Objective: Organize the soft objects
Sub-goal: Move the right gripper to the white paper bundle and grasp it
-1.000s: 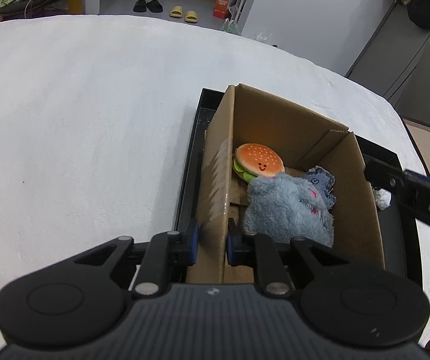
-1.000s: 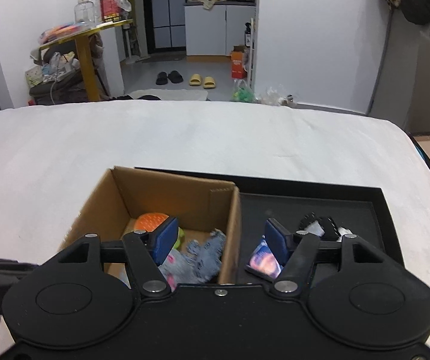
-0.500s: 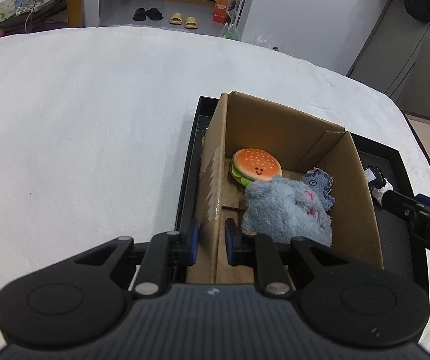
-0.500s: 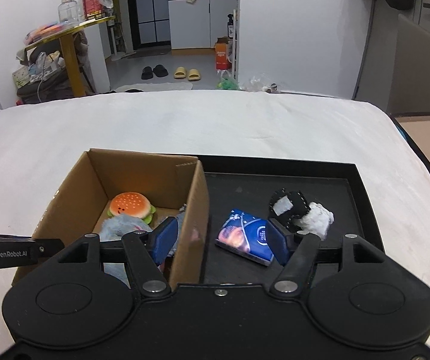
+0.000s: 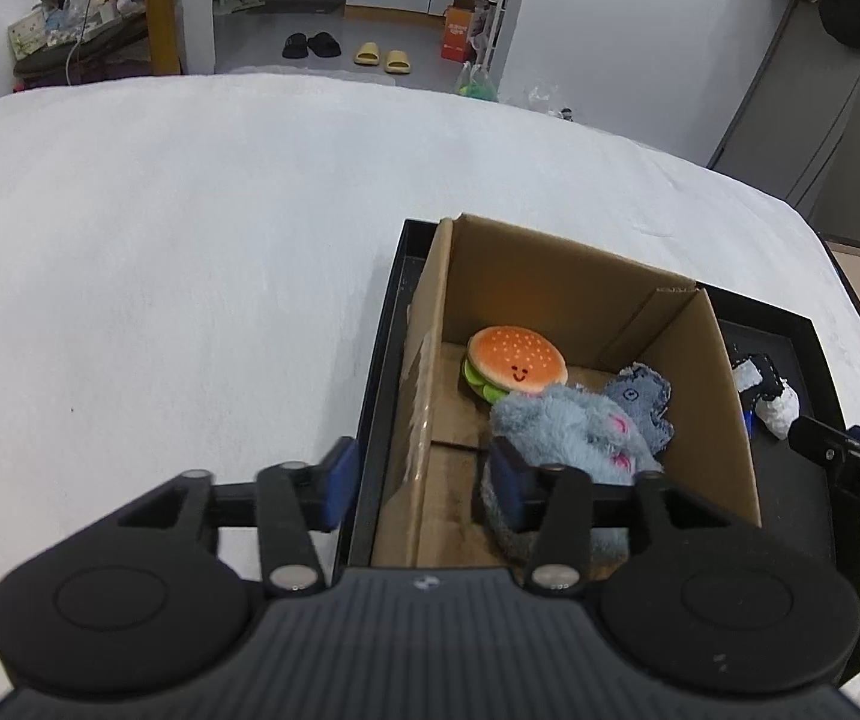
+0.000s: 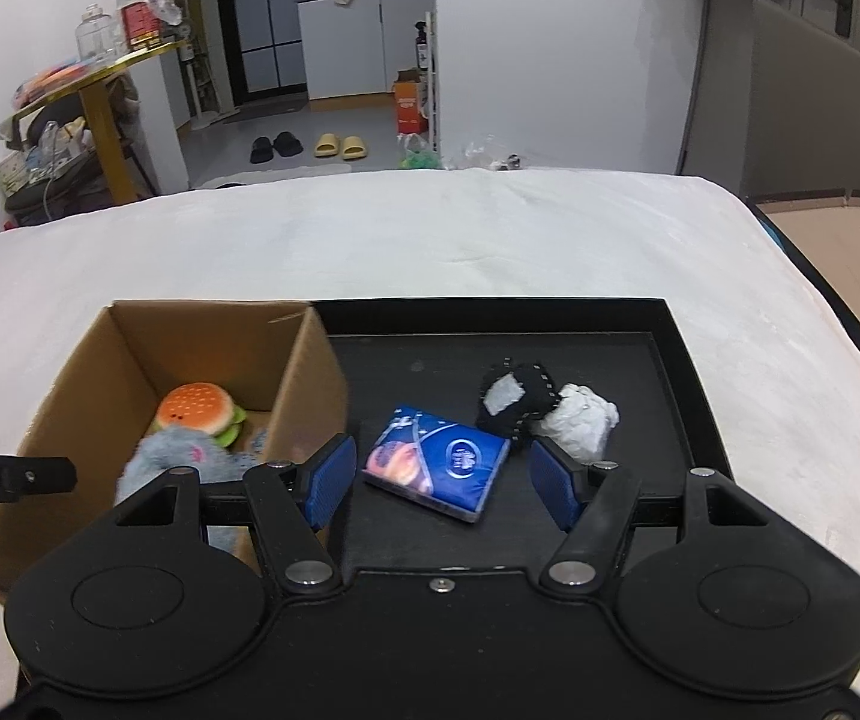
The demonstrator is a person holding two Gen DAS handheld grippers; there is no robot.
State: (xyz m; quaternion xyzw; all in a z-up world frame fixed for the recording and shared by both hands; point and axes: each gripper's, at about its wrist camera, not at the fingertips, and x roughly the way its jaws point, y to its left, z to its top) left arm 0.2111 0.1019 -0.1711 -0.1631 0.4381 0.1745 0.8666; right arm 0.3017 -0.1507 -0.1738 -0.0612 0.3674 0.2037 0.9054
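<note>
A cardboard box (image 5: 724, 438) (image 6: 309, 378) stands at the left end of a black tray (image 6: 688, 396). In it lie a burger plush (image 5: 514, 360) (image 6: 198, 411), a grey-blue fluffy plush (image 5: 568, 432) (image 6: 171, 456) and a small denim piece (image 5: 640, 396). My left gripper (image 5: 423, 480) is open, its fingers on either side of the box's left wall. My right gripper (image 6: 439, 483) is open above the tray, just over a blue tissue pack (image 6: 439, 468). A black patch item (image 6: 514, 399) and a white crumpled wad (image 6: 580, 426) lie right of the pack.
The tray sits on a white padded surface (image 5: 159, 252) (image 6: 430, 240). Beyond its far edge are a floor with slippers (image 6: 309, 147), a yellow table with clutter (image 6: 87, 90) and a grey cabinet (image 6: 808, 102). A wooden-floored frame (image 6: 850, 240) lies to the right.
My left gripper has opened off the box's left wall and drawn back a little. My right gripper has moved right, from over the box wall to above the tissue pack.
</note>
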